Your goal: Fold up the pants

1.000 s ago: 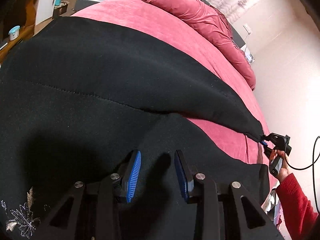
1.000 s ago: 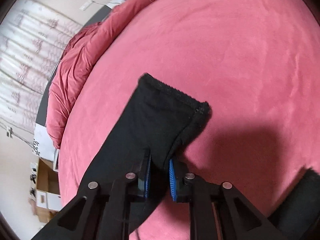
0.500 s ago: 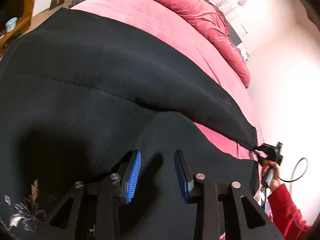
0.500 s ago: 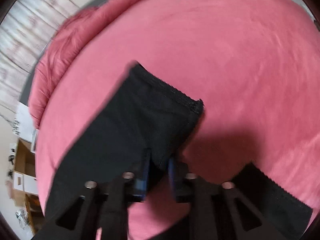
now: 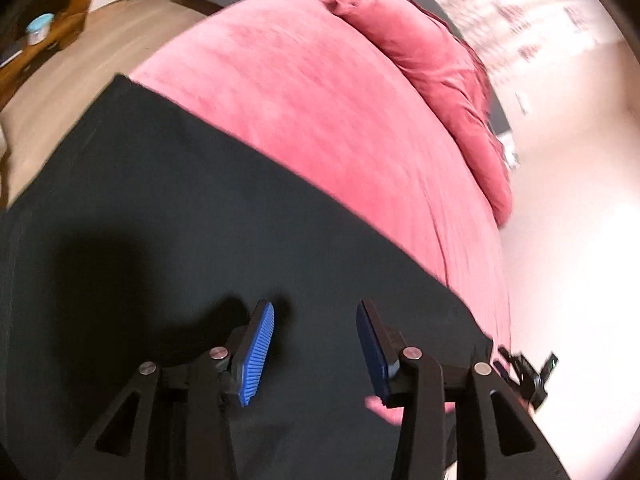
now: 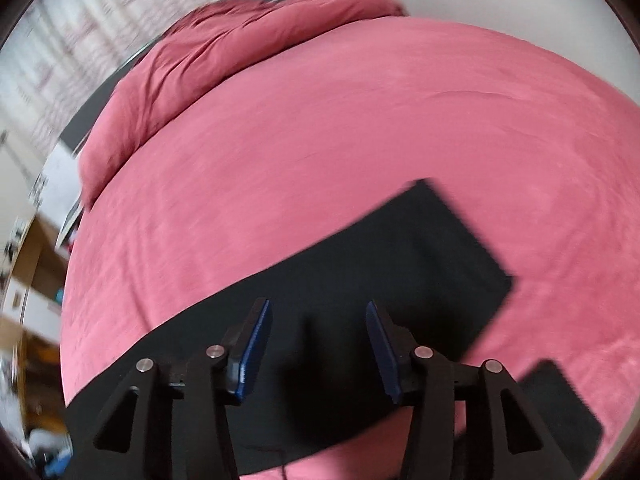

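Left hand-held gripper (image 5: 316, 342) nearest the lens in the left wrist view, blue pads spread apart, nothing between them, poised over black cloth; right hand-held gripper (image 6: 320, 346) in the right wrist view likewise spread, jaws empty, the cloth directly beneath; whether either gripper's tips touch the fabric cannot be told. Pants (image 5: 192, 248), black, lying flat on the bed (image 5: 320, 112); in the left wrist view the wide portion fills the lower left of frame and the garment narrows toward the lower right, upper edge running diagonally from upper left down to lower right. In the right wrist view the long axis of the pants (image 6: 360, 280) runs from lower left up to the right, ending in a squared leg end that points to the upper right; a separate dark edge of cloth shows at the lower right of that view, with pink bedcover between it and the leg. The other gripper (image 5: 528, 372) is visible at the far narrow end in the left wrist view, blurred, state not legible from there. Beyond the pants, bare pink bedcover; farther still, a bunched pink duvet (image 6: 224, 48) along the head of the bed; both frames motion-blurred.
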`<move>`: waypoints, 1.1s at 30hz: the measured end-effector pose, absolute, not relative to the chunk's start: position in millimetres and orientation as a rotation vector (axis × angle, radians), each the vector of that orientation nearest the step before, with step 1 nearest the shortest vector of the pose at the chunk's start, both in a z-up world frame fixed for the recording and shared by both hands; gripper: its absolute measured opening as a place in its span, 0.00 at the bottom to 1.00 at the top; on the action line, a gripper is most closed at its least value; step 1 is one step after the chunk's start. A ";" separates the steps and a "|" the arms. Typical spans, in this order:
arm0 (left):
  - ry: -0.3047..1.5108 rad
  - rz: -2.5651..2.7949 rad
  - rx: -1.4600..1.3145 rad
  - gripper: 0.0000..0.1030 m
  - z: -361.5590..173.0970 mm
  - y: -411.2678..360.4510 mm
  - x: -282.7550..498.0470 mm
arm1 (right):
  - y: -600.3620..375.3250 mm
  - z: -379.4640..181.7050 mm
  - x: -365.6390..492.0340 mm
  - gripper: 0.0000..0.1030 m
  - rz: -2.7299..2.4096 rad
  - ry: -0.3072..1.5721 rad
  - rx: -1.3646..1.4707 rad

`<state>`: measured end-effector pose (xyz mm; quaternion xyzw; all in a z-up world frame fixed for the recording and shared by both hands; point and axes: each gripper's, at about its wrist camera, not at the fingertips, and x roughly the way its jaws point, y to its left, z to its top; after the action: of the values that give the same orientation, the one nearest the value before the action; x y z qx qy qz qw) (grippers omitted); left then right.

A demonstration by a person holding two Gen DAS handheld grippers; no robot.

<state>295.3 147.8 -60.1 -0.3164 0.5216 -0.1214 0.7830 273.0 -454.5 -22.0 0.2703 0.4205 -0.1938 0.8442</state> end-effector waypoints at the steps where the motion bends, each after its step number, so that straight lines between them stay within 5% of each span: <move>1: 1.116 -0.243 -0.670 0.43 -58.2 149.3 300.5 | -443.5 -22.9 282.3 0.51 -0.384 0.902 0.557; 18: 0.917 0.063 -0.605 0.49 -83.2 293.5 325.7 | -324.8 -84.5 297.1 0.58 -0.274 1.010 0.192; 27: 1.020 -0.066 -0.606 0.50 -94.4 274.7 381.7 | -320.2 -87.4 299.9 0.61 -0.307 1.010 0.208; 33: 1.267 0.023 -0.654 0.47 -116.1 247.2 412.7 | -319.9 -88.7 298.7 0.63 -0.306 0.977 0.214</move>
<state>412.7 247.2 -116.1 -0.2999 0.5813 0.0105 0.7563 298.7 -319.9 -88.7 0.1021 0.4667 -0.1462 0.8662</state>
